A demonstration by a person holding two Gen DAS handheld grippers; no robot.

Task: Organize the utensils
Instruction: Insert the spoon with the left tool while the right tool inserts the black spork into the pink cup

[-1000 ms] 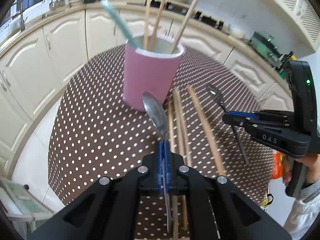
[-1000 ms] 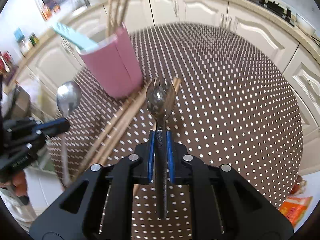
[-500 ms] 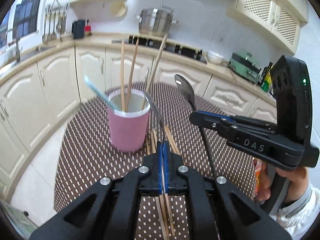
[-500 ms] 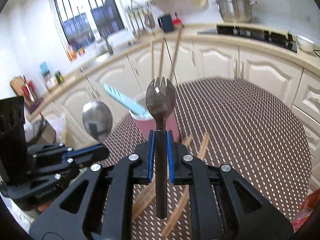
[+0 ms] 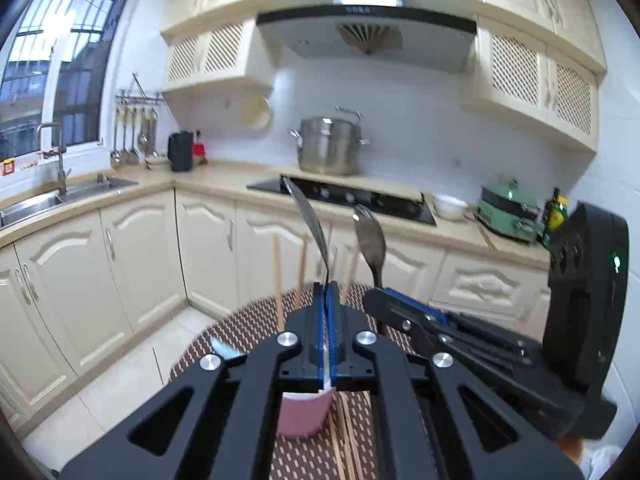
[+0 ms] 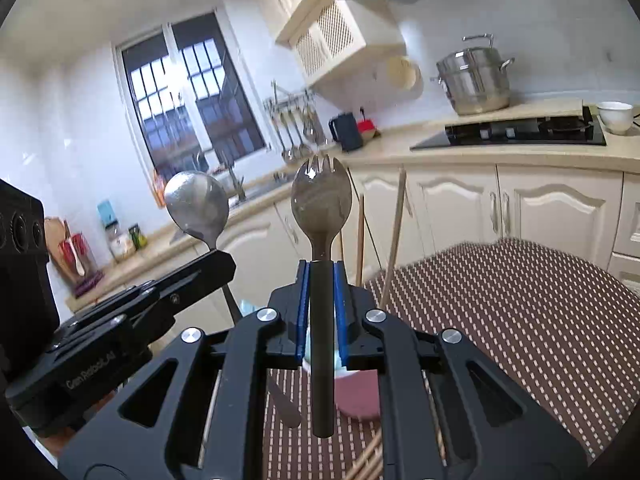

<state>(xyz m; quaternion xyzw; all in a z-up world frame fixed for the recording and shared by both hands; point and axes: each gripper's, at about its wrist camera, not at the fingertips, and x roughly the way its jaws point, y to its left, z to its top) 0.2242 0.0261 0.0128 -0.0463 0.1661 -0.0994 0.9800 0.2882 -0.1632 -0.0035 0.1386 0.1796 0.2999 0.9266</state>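
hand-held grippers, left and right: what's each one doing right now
Left hand-held gripper: closed on the spoon, bowl pointing up.
Right hand-held gripper: closed on the spork, tines pointing up.

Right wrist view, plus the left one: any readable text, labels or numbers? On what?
"Gen Robot.AI", as best it reads: white print on the body of the left gripper, right wrist view.
Range hood display: characters too small to read.
Bottle label: blurred, unreadable.
Spoon and spork: no marking visible.
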